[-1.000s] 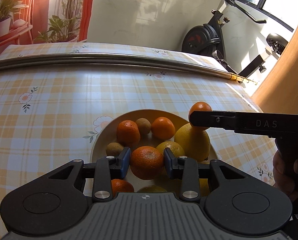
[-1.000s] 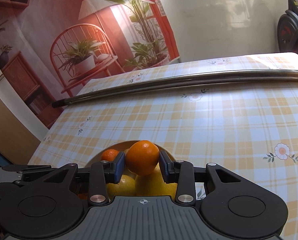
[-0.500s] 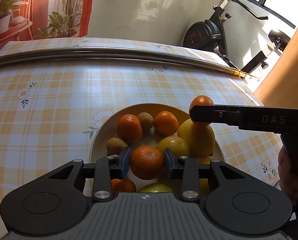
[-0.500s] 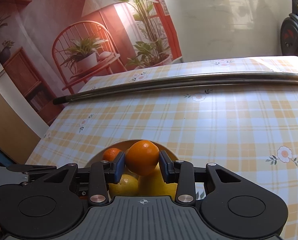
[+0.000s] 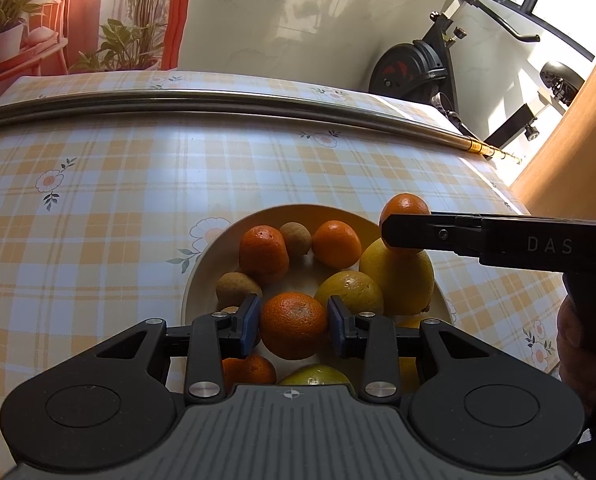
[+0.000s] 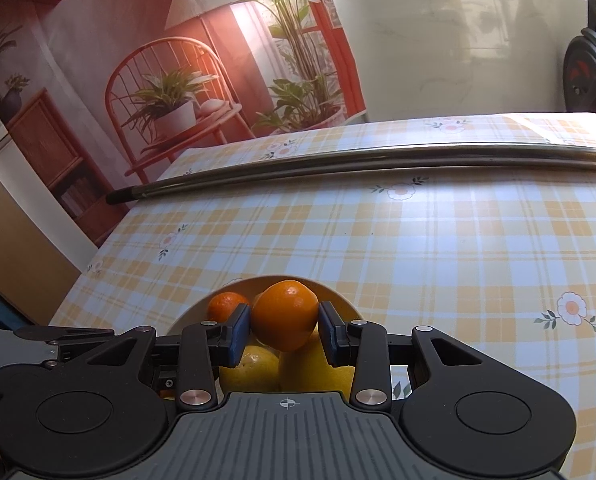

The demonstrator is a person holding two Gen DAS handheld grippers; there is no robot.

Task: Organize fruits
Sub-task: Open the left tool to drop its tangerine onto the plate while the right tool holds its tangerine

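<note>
A cream bowl (image 5: 218, 248) on the plaid tablecloth holds several tangerines, lemons and small brown fruits. My left gripper (image 5: 294, 324) is shut on a tangerine (image 5: 294, 326) just above the bowl's near side. Coming in from the right, my right gripper (image 5: 405, 232) is shut on another tangerine (image 5: 405, 208), held over a big lemon (image 5: 401, 280) at the bowl's right side. The right wrist view has that tangerine (image 6: 285, 315) between the pads of the right gripper (image 6: 285, 332), with the bowl (image 6: 337, 300) and lemons below.
A metal rod (image 5: 258, 102) lies across the table's far part. Beyond the right edge stand an exercise bike (image 5: 413, 68) and a wooden panel (image 5: 577, 152). A hand (image 5: 585, 344) grips the right tool. Bare tablecloth (image 5: 98, 220) stretches left of the bowl.
Both grippers have risen slightly with their tangerines still held; the bowl now sits a little lower and farther in both views. Nothing was let go.
</note>
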